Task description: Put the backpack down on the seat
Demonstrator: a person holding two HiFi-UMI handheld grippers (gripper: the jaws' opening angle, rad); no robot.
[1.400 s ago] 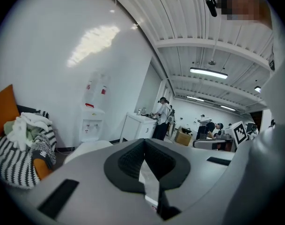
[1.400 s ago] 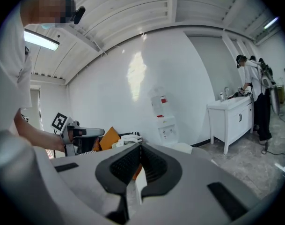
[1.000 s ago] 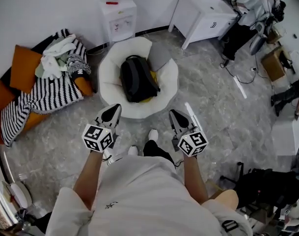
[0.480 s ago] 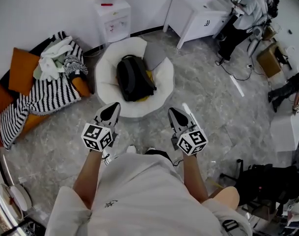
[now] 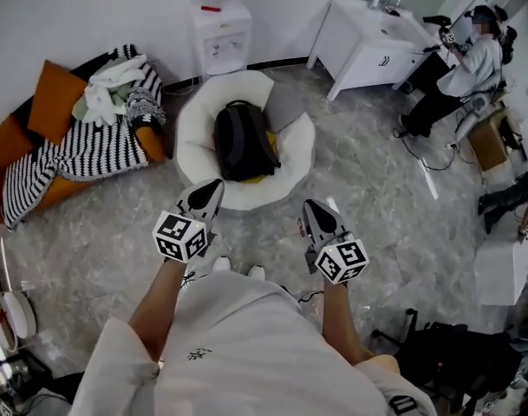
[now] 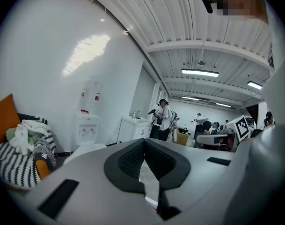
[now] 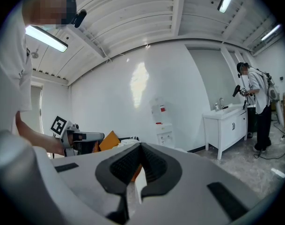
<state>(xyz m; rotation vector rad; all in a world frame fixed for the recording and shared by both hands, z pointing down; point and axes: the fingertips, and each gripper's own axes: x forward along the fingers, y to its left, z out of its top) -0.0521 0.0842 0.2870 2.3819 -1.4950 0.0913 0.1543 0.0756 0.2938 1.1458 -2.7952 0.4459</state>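
- Left gripper (image 5: 205, 194): jaws closed tip to tip, nothing between them.
- Right gripper (image 5: 313, 211): jaws closed tip to tip, empty.
- Backpack (image 5: 243, 141): black, lying in the round white seat (image 5: 187, 137), ahead of both grippers and clear of each.
- Striped blanket (image 5: 73, 159): ahead and left of the left gripper.
- White cabinet (image 5: 368, 42): ahead and right of the right gripper.

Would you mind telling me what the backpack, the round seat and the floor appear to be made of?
Backpack: dark matte fabric, probably nylon; it sags softly.
Round seat: white plush upholstery, seemingly; puffy rim.
Floor: grey veined tile, marble-look, slightly glossy.
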